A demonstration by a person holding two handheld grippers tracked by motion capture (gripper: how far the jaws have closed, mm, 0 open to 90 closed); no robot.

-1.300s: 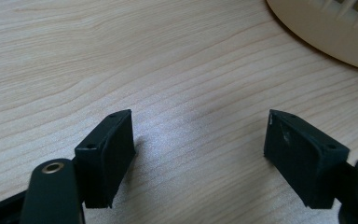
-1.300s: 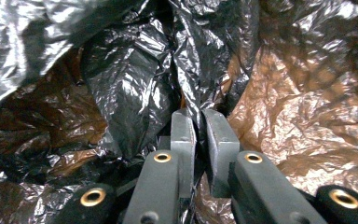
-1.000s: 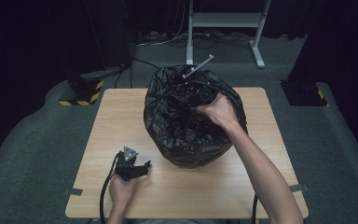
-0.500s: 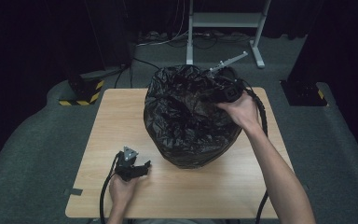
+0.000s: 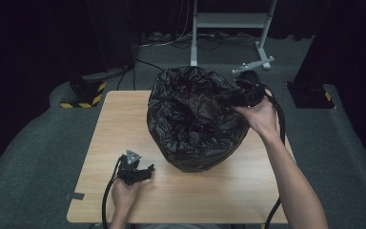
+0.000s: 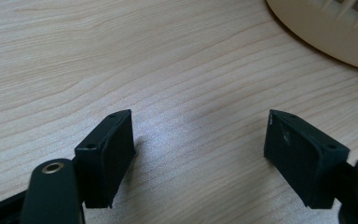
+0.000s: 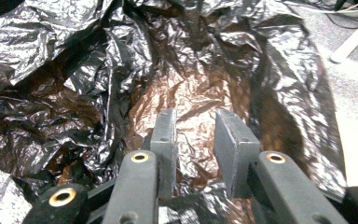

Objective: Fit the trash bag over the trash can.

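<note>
A black bin bag (image 5: 195,119) sits in a cream basket (image 6: 326,32) at the middle of the table (image 5: 124,119), its crinkled film bulging over the rim. At the upper right of the high view the right gripper (image 5: 233,98) is at the bag's far right edge, held by the person's right hand (image 5: 259,117). In the right gripper view its 2 fingers (image 7: 165,135) stand slightly apart with crumpled film lying between and under them; whether they pinch the film I cannot tell. At the lower left of the high view the left gripper (image 5: 140,174) rests on the table near the bag, its fingers (image 6: 107,149) spread wide and holding nothing.

The step in hand looks like spreading the bag's mouth over the basket rim. To do it well, take a single fold of film near the edge, pull outward and down gently so the thin plastic does not tear, and bring the idle left gripper to steady the opposite side.
</note>
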